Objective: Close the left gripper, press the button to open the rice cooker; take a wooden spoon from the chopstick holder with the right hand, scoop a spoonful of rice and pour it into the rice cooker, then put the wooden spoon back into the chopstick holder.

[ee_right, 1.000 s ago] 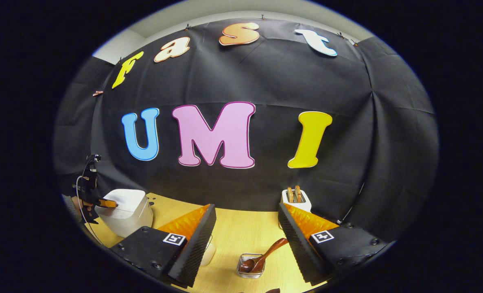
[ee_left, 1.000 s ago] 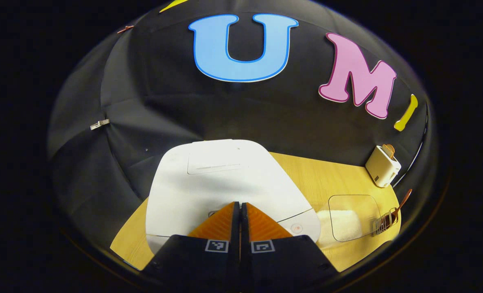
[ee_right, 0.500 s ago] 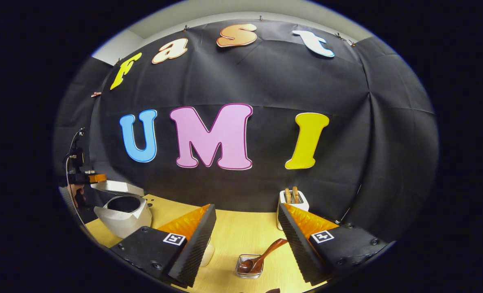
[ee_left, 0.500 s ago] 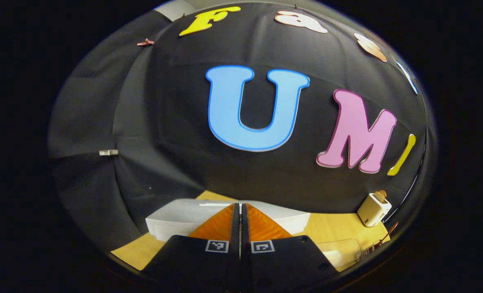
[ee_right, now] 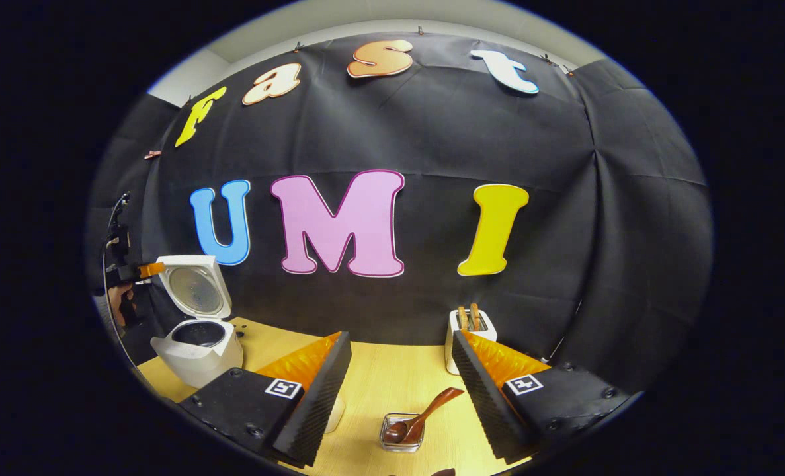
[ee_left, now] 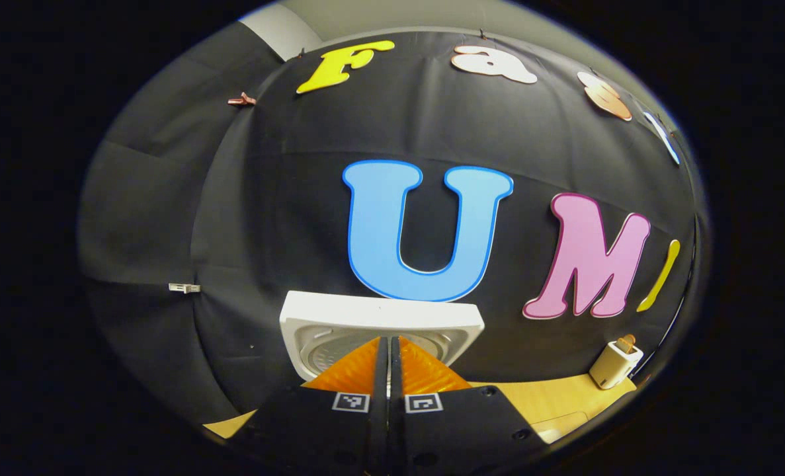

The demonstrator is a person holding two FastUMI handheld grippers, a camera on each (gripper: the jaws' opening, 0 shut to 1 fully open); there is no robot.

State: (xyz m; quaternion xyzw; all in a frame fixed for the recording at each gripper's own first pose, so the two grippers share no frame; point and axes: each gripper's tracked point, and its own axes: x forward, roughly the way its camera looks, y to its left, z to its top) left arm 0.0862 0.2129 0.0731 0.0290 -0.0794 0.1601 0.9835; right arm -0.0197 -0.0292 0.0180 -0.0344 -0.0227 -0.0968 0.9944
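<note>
The white rice cooker [ee_right: 197,354] stands at the table's left end with its lid [ee_right: 194,287] swung up nearly upright. In the left gripper view the raised lid [ee_left: 382,324] shows its round inner plate just beyond my left gripper [ee_left: 387,344], which is shut with nothing between its fingers. That left gripper [ee_right: 149,270], held by a hand, touches the lid's top edge in the right gripper view. My right gripper [ee_right: 402,357] is open above the table. Below it a wooden spoon [ee_right: 422,416] lies in the small wire chopstick holder [ee_right: 399,439].
A white toaster [ee_right: 469,330] with two slices of bread stands at the back of the wooden table [ee_right: 392,377]; it is also at the right in the left gripper view, toaster [ee_left: 616,363]. A clear container's edge [ee_left: 564,426] peeks out low right.
The rice cooker's lid has swung from closed to nearly upright. My left gripper rose with it, still shut. The right gripper barely moved.
</note>
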